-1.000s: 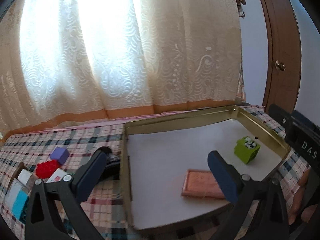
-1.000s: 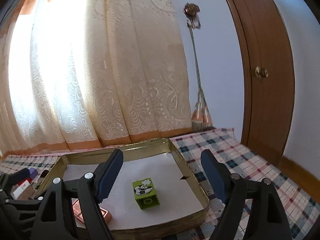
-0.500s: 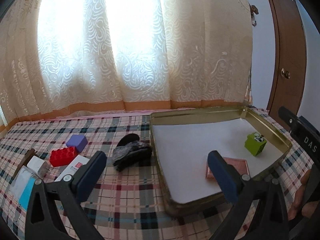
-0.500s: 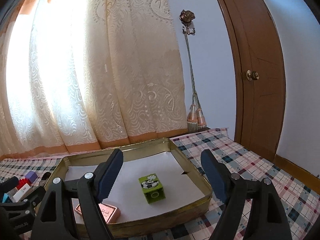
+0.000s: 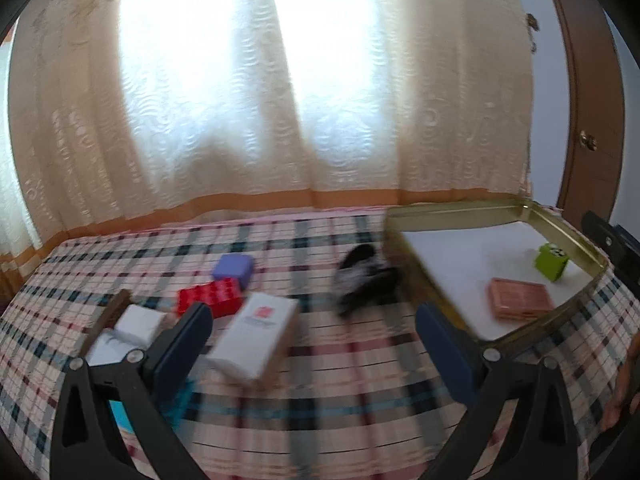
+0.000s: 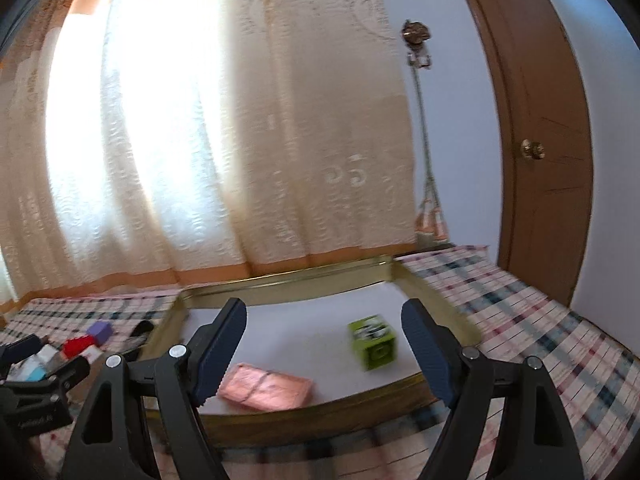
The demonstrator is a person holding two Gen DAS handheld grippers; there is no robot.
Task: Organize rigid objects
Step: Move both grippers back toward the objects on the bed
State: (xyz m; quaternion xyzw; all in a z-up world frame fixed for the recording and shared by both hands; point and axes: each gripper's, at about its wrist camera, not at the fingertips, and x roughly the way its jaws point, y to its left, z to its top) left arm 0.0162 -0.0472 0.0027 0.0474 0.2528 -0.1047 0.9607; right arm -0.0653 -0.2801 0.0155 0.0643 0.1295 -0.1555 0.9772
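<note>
Left wrist view: the left claw (image 5: 310, 338) tilts down over the plaid worktop (image 5: 340, 380), jaws spread, nothing between them. At ten o'clock lie a white box (image 5: 256, 336), red brick (image 5: 210, 300) and purple block (image 5: 233, 267); a dark blurred thing (image 5: 366, 280) sits at twelve. At two o'clock the gold tray (image 5: 452, 210) holds a pink flat box (image 5: 520, 298) and green cube (image 5: 552, 262).

Right wrist view: the right claw (image 6: 324, 344) points nearly level at the tray, jaws spread and empty, the cube at one o'clock. The left claw is cut off at nine.
</note>
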